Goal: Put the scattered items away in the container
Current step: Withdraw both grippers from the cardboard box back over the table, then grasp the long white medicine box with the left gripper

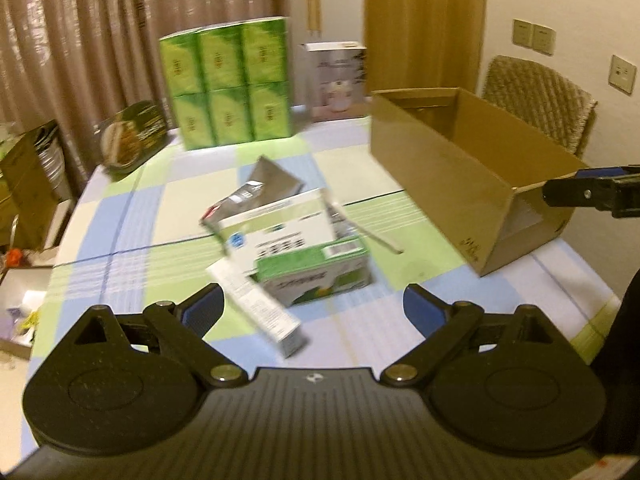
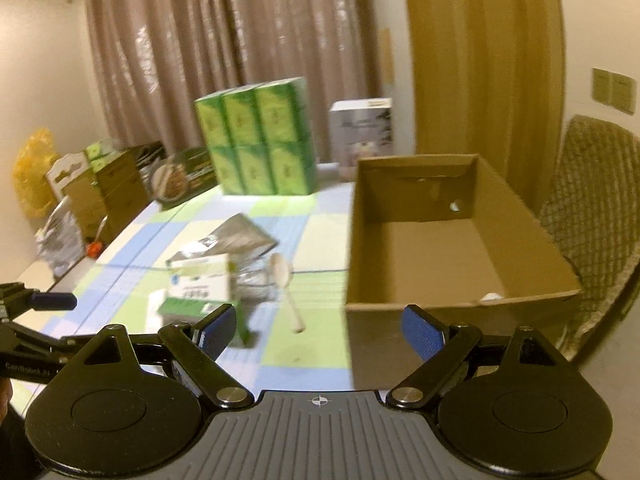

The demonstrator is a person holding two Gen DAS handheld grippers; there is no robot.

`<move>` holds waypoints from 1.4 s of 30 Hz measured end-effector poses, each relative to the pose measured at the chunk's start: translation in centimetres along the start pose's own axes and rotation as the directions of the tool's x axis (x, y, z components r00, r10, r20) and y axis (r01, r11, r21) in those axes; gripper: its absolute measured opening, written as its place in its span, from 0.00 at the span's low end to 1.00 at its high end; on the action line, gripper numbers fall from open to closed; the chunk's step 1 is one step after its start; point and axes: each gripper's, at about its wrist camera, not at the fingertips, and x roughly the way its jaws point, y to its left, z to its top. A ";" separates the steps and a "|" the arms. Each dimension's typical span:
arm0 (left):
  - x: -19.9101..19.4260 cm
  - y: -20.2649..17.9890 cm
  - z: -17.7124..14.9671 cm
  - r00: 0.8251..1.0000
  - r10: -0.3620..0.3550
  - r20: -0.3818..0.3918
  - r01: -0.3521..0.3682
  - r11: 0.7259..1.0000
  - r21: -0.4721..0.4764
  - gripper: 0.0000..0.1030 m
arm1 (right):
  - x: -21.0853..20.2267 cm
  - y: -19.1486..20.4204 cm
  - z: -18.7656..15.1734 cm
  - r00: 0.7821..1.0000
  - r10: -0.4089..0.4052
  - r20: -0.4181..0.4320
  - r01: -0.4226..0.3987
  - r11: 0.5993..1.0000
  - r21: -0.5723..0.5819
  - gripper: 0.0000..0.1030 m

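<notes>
The left gripper (image 1: 312,312) and right gripper (image 2: 316,330) both hover with jaws spread wide, holding nothing. At twelve o'clock of the left one lies a pile: a long white carton (image 1: 260,306), a green-and-white box (image 1: 316,270), a silver pouch (image 1: 260,188) and a pale spoon (image 2: 286,286). At two o'clock sits the open brown cardboard box (image 1: 440,172).

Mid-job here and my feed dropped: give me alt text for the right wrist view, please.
The right tongs hang open and empty above a checked tablecloth, facing an open cardboard box just ahead on the right. Left of the box lies a loose pile: a white spoon, a green-and-white carton and a silver pouch, none yet packed.
</notes>
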 end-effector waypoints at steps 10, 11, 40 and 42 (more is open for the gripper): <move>-1.2 2.2 -1.9 0.999 0.032 -0.014 -0.033 0.998 -0.052 0.92 | 0.6 3.3 -0.8 0.998 0.051 -0.027 -0.053 0.995 -0.082 0.85; -1.2 2.4 -2.0 0.999 0.032 -0.016 -0.033 0.998 -0.055 0.92 | 0.7 3.5 -0.8 0.998 0.052 -0.029 -0.054 0.995 -0.086 0.85; 4.4 4.8 -3.3 0.993 0.019 -0.114 -0.030 0.995 -0.092 0.92 | 9.9 5.8 -1.4 0.977 0.123 -0.176 -0.155 0.972 -0.179 0.85; 5.2 4.8 -3.3 0.993 0.016 -0.121 -0.027 0.995 -0.096 0.92 | 10.8 5.9 -1.4 0.973 0.131 -0.190 -0.167 0.968 -0.189 0.85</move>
